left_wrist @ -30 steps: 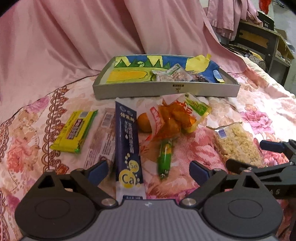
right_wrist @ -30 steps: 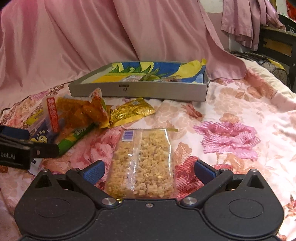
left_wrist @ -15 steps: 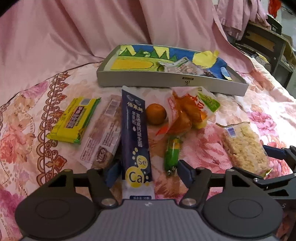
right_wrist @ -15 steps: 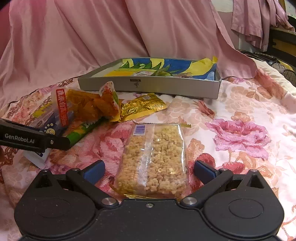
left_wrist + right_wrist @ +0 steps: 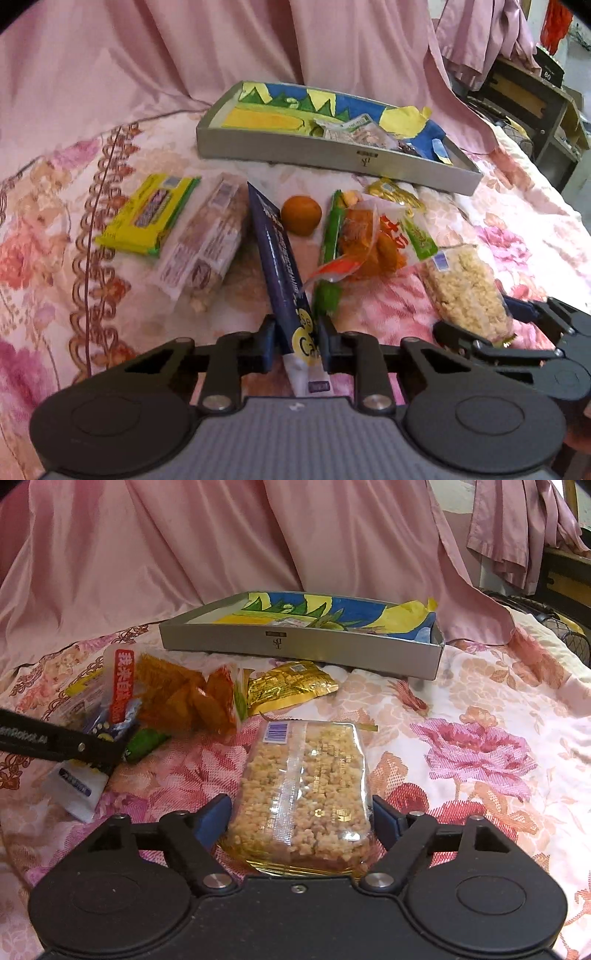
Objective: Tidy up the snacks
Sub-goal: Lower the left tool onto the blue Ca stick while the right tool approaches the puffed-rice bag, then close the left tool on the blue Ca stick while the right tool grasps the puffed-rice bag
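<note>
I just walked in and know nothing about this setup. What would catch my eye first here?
Probably the scatter of bright snack packets on the flowered bedspread, in front of a grey tray with a colourful lining. Up close, the left tool is clamped on a long dark-blue packet. The right tool is closing around a clear pack of crispy rice lying between its fingers.
</note>
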`<state>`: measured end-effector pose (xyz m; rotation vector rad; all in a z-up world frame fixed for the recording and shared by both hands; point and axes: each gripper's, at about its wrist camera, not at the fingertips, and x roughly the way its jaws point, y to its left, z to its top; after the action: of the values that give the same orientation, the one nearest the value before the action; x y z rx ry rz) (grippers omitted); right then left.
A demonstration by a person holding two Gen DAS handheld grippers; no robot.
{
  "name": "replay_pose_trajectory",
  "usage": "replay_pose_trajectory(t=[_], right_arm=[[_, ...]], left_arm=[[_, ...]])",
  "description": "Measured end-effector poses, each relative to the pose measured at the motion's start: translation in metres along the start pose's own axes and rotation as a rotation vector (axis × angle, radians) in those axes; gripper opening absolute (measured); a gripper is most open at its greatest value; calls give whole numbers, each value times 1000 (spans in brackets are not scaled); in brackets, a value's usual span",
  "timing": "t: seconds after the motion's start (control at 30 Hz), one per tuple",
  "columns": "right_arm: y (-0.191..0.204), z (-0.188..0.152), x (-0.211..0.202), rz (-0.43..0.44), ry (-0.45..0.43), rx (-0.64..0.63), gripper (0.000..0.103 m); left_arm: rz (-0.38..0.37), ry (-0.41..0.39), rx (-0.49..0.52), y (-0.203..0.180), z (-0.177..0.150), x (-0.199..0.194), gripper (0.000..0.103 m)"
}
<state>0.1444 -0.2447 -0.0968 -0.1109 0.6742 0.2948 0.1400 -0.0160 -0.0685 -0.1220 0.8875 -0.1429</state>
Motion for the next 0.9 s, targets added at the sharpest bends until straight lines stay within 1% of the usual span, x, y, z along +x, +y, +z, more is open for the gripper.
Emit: replay_pose_trajectory(t=[0.13,0.23,0.33,0.4,0.5,0.53,0.67,0.77,0.83,0.9], right_arm=[[2,-1,-3,12,6,-1,78],[4,-2,-8,28,20,6,77],[7,-4,-15,48,33,15,77],[10,-6,-18,60,39,11,78],[12,-6,-16,63,43,1,81],[12,-7,-16,65,42,4,82],[11,-8,-11,66,36,14,89],[12,-9,-7,63,34,2,91],[13,-9,-7,61,32,-2,91],[13,-9,-7,61,33,-1,91]], left_arm=[[-21,7,-10,3,-12,-9,25],[-42,26,-14,3,-21,-17,25],[-66,49,2,1,-29,-24,26],[-68,56,-5,2,-29,-25,30],[-65,65,-62,9,-22,-21,36],[-63,62,-74,11,-20,-19,36],[-37,45,-77,15,-8,-9,45],[-35,53,-99,19,-1,0,49],[-26,57,-86,16,0,3,52],[-22,59,-60,11,0,4,59]])
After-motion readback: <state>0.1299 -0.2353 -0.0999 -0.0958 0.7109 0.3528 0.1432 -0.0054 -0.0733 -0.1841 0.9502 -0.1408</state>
